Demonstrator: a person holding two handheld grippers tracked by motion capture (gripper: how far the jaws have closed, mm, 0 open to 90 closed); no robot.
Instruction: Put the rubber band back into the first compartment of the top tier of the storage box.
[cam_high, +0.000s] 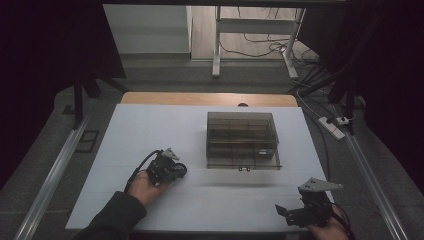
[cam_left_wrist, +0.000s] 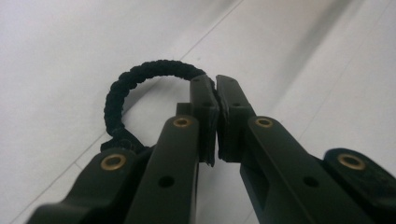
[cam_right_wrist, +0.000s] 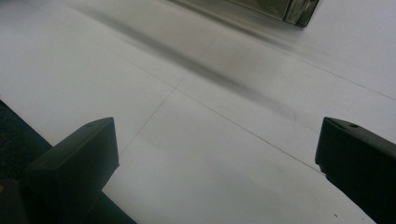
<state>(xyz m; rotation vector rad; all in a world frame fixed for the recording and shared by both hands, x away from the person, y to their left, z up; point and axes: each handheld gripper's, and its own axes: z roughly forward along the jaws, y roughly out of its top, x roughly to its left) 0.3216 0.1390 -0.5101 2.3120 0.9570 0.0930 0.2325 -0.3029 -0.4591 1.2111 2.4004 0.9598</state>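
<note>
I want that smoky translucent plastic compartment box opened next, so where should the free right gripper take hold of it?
Probably the small latch at the box's near front edge, approached from the person's side by the open right gripper. The lid lies flat and shut, and that tab is the only graspable protrusion.

We see the white-covered desk (cam_high: 150, 130) with a smoky, translucent compartment box (cam_high: 242, 140) sitting right of centre, and a black braided loop (cam_left_wrist: 126, 91) lying near left.
</note>
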